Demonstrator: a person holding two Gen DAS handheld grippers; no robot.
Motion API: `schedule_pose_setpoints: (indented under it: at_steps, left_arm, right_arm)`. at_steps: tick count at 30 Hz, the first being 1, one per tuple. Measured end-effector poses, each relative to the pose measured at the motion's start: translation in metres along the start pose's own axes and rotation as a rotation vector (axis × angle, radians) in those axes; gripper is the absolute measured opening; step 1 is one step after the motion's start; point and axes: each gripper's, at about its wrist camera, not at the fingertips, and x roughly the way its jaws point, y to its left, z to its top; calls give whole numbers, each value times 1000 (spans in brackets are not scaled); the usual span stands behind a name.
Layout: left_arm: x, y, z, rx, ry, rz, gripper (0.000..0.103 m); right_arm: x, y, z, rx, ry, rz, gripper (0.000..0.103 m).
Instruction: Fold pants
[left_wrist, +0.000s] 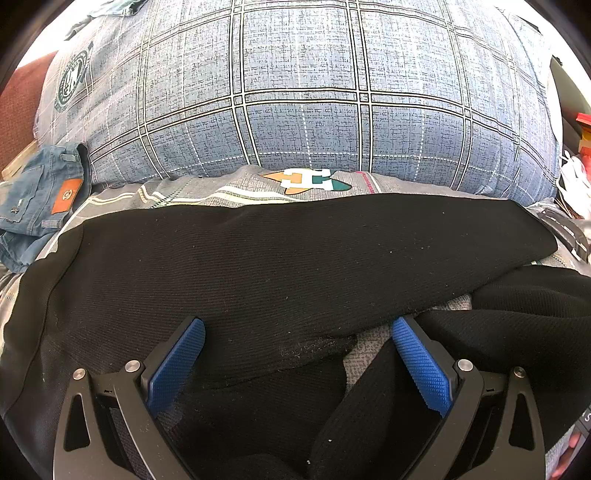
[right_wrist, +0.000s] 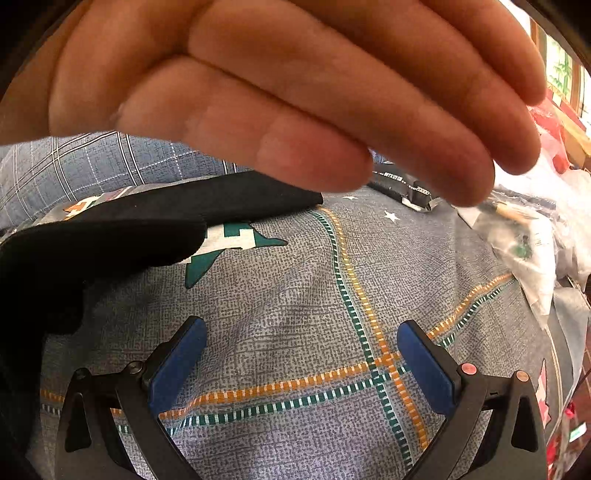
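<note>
Black ribbed pants (left_wrist: 258, 266) lie across the bed in the left wrist view, one leg stretched left to right, the other bunched at the lower right. My left gripper (left_wrist: 297, 328) is open just above the black fabric, blue pads (left_wrist: 177, 365) apart and holding nothing. In the right wrist view the pants (right_wrist: 110, 229) lie at the left. My right gripper (right_wrist: 301, 332) is open and empty over the bare bedsheet (right_wrist: 295, 295), to the right of the pants. A person's bare hand (right_wrist: 295, 92) fills the top of that view, close to the camera.
A large blue plaid pillow (left_wrist: 295, 92) lies behind the pants. Folded blue jeans (left_wrist: 40, 199) sit at the far left. Plastic bags and packets (right_wrist: 524, 229) clutter the right side of the bed. A black packet (right_wrist: 402, 184) lies beyond the pants' end.
</note>
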Motion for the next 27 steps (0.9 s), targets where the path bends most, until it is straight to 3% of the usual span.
schedule_pose_setpoints:
  at_steps: [27]
  left_arm:
    - [0,0,0,0,0,0,103]
  right_arm:
    - [-3,11,-2,-34,-24,-56,102]
